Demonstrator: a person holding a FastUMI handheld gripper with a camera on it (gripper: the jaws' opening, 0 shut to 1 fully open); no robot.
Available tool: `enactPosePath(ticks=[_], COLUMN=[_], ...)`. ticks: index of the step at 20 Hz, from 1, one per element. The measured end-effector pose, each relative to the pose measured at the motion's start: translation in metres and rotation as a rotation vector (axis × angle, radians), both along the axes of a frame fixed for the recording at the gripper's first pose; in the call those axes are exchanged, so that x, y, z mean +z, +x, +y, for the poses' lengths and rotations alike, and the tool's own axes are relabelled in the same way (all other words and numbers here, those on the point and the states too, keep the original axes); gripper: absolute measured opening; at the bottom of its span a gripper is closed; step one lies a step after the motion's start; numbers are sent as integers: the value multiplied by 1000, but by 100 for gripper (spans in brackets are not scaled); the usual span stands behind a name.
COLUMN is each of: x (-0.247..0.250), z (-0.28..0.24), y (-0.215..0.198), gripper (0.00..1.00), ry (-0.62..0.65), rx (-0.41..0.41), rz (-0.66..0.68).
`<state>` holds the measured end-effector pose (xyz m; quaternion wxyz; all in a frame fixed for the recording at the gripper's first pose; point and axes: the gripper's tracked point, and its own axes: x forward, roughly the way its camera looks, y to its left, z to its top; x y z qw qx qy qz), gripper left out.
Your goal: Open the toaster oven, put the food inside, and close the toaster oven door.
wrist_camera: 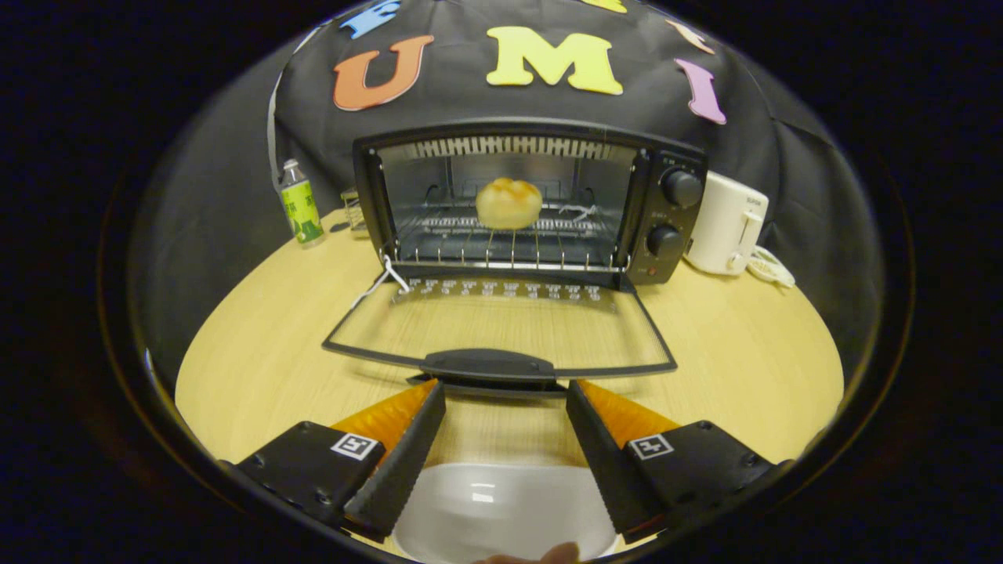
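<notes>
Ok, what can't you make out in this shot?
- Bowl between the open gripper fingers: near part cut off by the view's edge.
- Oven dial markings: too small.
- Bottle label: too small.
- Item behind the oven's left side: hidden by the oven.
- White appliance: partly behind the oven.
</notes>
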<state>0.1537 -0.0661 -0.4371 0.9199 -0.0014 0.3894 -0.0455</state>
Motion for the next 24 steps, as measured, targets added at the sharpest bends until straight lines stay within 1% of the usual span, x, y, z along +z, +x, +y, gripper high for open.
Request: enactPosePath(ticks=[3, 6, 8, 9, 11, 13, 15, 17, 20, 23, 24], x=[2, 14, 28, 41, 72, 85, 102, 115, 124, 127, 129], z=[-1, 0, 0, 1, 1, -3, -2, -6, -9, -18, -22], y=[0, 5, 8, 12, 32, 52, 71, 91, 125, 151, 154], gripper=[100, 100, 100, 100, 100, 100, 100, 100, 100, 100, 100], ry=[9, 31, 33, 26, -11, -33, -21, -15, 32, 68, 60], rx=[-3, -17, -24, -23, -1, 2, 4, 2, 4, -25, -35], rz=[11, -4, -24, -57, -162, -182, -239, -260, -275, -300, -307])
